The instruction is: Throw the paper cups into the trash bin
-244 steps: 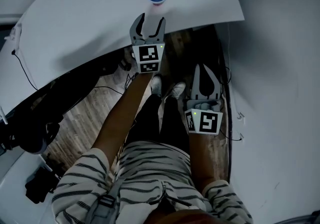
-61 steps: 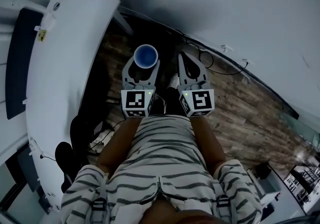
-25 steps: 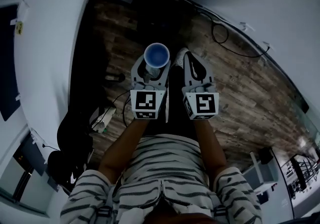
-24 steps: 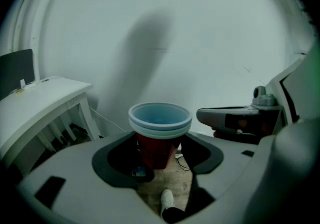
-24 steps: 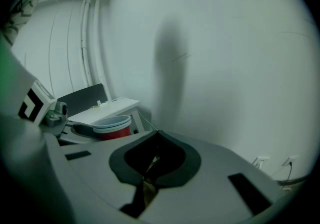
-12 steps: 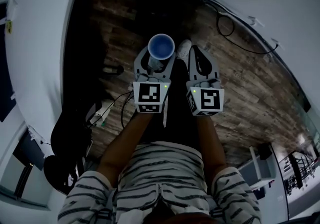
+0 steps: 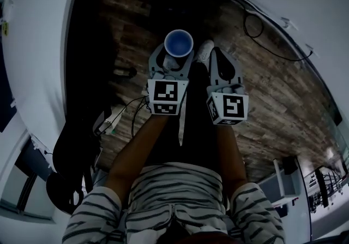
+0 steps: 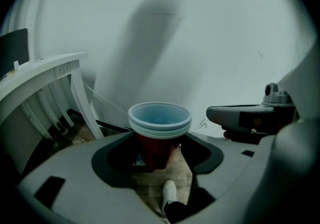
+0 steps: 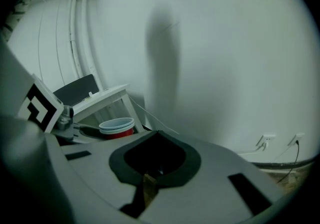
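A red paper cup (image 7: 179, 43) with a pale blue inside stands upright between the jaws of my left gripper (image 7: 175, 56). Its rim looks doubled, like two nested cups. In the left gripper view the cup (image 8: 160, 135) sits in the hollow of the jaws, which are closed on its red wall, over a wooden floor. My right gripper (image 7: 219, 56) hangs close beside it on the right, jaws together and holding nothing. The right gripper view shows the right gripper (image 9: 156, 135) and the cup (image 9: 117, 129) to its left. No trash bin is in view.
A white table (image 7: 38, 30) runs along the left, with its white legs (image 8: 82, 97) near the left gripper. Dark wooden floor (image 7: 272, 90) lies below, with cables (image 7: 262, 24) by the white wall (image 9: 225, 57). Dark bags (image 7: 71, 155) lie lower left. A white shoe (image 7: 205, 49) shows under the grippers.
Both grippers have sunk side by side toward the floor, the cup still in the left one. Earlier the cup stood on the table and the left gripper took it.
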{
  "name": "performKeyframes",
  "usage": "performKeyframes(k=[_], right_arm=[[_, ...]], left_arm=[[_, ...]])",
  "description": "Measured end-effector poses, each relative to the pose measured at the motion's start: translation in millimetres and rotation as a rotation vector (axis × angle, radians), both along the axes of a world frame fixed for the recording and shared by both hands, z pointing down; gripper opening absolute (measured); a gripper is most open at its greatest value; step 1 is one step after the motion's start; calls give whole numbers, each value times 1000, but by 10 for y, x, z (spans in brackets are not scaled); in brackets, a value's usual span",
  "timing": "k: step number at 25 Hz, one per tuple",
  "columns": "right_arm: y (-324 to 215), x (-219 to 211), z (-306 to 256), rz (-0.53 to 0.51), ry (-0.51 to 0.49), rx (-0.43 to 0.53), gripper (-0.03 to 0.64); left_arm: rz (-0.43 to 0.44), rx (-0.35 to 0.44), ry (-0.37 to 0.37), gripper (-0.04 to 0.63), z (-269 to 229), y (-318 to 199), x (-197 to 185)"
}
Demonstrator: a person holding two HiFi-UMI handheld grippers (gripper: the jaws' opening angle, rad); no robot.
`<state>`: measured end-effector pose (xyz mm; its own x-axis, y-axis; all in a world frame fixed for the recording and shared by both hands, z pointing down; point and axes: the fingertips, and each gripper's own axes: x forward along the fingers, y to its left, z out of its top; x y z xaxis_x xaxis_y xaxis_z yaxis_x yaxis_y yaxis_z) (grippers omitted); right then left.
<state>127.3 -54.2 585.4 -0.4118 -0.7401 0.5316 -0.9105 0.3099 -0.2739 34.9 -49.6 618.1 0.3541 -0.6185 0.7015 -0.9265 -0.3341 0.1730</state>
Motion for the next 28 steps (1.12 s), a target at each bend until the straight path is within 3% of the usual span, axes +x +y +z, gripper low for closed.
performKeyframes(k=[17,28], right_arm=[[-119,-115,363,-16,3,-30,18],[-108,-69,620,5,27,-47,17]], left_arm=[[-4,-102,5,290,879,-232,3],[42,-167,-38,290,1591,-209,14]])
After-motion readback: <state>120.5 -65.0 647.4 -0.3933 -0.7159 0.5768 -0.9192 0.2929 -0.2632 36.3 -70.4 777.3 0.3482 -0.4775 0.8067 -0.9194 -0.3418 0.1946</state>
